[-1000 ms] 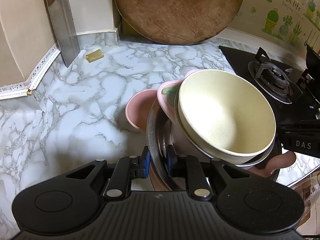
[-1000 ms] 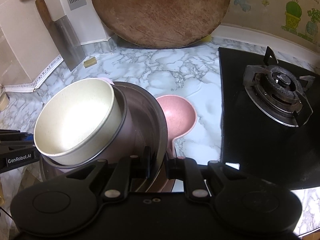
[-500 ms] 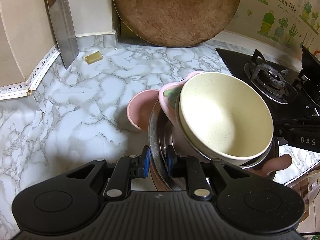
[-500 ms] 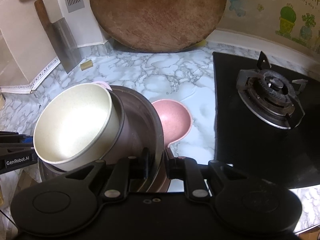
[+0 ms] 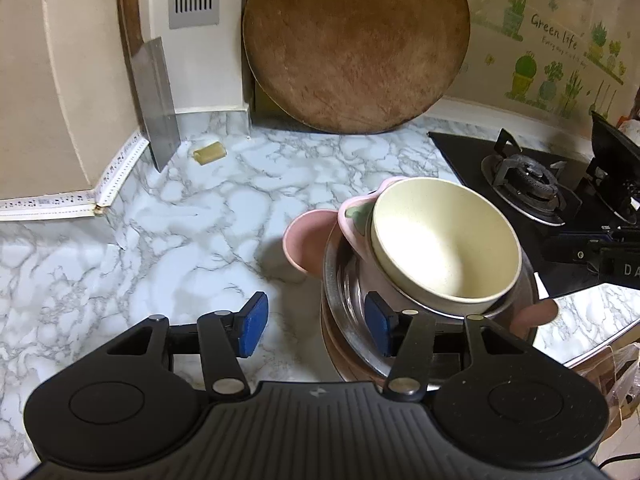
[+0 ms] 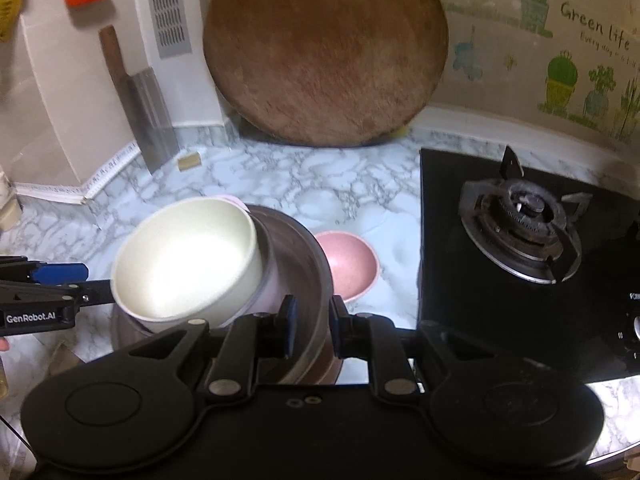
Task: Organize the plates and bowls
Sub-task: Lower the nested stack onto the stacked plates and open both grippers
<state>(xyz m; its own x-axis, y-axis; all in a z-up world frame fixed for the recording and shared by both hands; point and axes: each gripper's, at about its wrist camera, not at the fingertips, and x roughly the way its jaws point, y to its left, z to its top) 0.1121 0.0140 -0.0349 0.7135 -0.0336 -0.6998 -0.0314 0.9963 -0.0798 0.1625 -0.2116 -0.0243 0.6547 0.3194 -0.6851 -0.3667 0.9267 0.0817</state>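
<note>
The left gripper (image 5: 316, 330) is opening: its blue pads stand apart on either side of the steel plate's (image 5: 340, 300) rim without pressing it, while the right gripper (image 6: 311, 328) is clenched on the opposite rim of that same plate. Behind them a round wooden board (image 5: 356, 48) leans on the wall, the gas hob (image 6: 520, 248) lies to the right, and marble counter (image 5: 160, 248) fills the rest. The steel plate sits on a brownish plate at the counter's near edge, carrying a pink dish (image 5: 354, 220) and, tilted inside it, a cream bowl (image 5: 444, 240). A small pink bowl (image 6: 348, 264) rests on the counter just beside the stack. The stack seems just set down, the left side being let go. Next, I judge, the right must release too, then the loose pink bowl wants gathering.
</note>
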